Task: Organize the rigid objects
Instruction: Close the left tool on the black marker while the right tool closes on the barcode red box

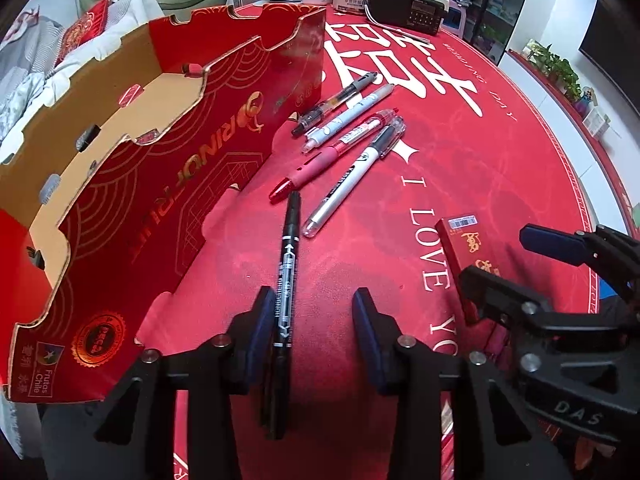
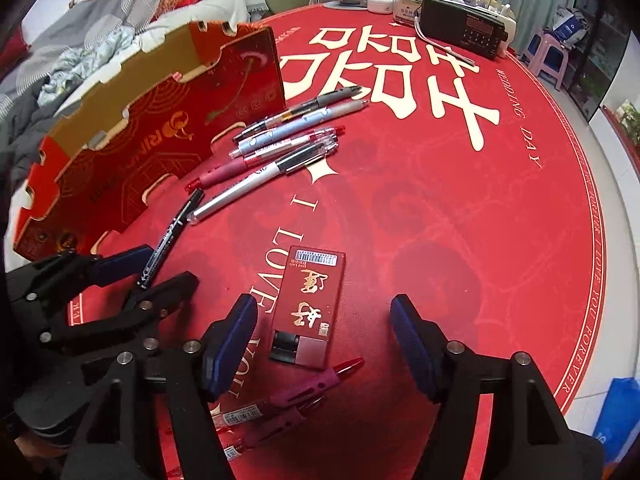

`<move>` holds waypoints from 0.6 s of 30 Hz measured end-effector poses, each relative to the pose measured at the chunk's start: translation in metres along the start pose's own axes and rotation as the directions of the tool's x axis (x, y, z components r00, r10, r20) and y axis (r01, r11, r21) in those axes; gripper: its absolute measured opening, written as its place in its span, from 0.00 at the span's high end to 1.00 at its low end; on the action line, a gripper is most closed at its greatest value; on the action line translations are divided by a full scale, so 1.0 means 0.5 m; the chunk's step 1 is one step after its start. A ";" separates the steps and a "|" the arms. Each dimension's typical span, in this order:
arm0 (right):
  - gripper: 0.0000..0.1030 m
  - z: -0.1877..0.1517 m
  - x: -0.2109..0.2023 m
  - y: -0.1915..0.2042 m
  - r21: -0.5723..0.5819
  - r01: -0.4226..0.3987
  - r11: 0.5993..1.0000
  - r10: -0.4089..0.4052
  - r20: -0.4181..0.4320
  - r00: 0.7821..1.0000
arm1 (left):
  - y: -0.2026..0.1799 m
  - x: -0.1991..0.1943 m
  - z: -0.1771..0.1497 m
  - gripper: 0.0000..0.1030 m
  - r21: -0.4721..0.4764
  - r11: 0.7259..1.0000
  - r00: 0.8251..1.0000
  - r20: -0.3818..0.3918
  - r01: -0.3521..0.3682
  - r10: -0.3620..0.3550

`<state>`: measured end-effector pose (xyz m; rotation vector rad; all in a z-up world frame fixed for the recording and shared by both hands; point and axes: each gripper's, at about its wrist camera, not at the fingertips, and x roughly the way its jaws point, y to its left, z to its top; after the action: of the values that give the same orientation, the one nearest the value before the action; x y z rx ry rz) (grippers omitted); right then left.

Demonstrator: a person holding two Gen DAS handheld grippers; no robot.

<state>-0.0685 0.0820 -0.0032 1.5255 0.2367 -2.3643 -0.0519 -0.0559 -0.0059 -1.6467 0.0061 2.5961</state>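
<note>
The left gripper (image 1: 314, 312) points steeply down at the red tablecloth (image 1: 480, 184), jaws partly spread; the black marker (image 1: 289, 264) lies between them, against the left pad (image 1: 262, 320) and clear of the right pad, so whether it is clamped cannot be told. The right gripper (image 2: 324, 320) also points steeply down, jaws spread wide with nothing pressed between the pads; the small red box (image 2: 314, 300) lies flat on the cloth between them, touching neither pad. Two red pens (image 2: 288, 404) lie just below that box, close to the right gripper body. A row of four pens (image 1: 348, 128) lies side by side on the cloth beyond the marker tip, just beside the long wall of the open red cardboard tray (image 1: 168, 160), which stands at the left edge of the table. A black radio (image 2: 464, 28) and several jars (image 2: 412, 0) stand at the far edge of the table, well apart from both grippers
</note>
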 end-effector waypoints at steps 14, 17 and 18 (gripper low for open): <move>0.64 0.000 0.026 0.009 -0.052 0.029 0.998 -0.029 -0.017 0.999 | 0.001 0.001 -0.001 0.88 0.020 1.000 1.000 0.014 0.000 -0.001; 0.64 -0.003 0.025 -0.001 -0.044 0.028 0.999 -0.028 -0.012 1.000 | -0.004 0.000 -0.001 0.92 0.029 0.999 1.000 0.011 0.013 -0.013; 0.64 -0.003 0.024 0.000 -0.047 0.030 0.998 -0.031 -0.011 0.999 | -0.003 0.000 -0.001 0.92 0.026 1.000 1.000 0.012 0.014 -0.014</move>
<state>-0.0717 0.0802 -0.0147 1.5255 0.3176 -2.3567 -0.0512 -0.0543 -0.0060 -1.6167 0.0274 2.5843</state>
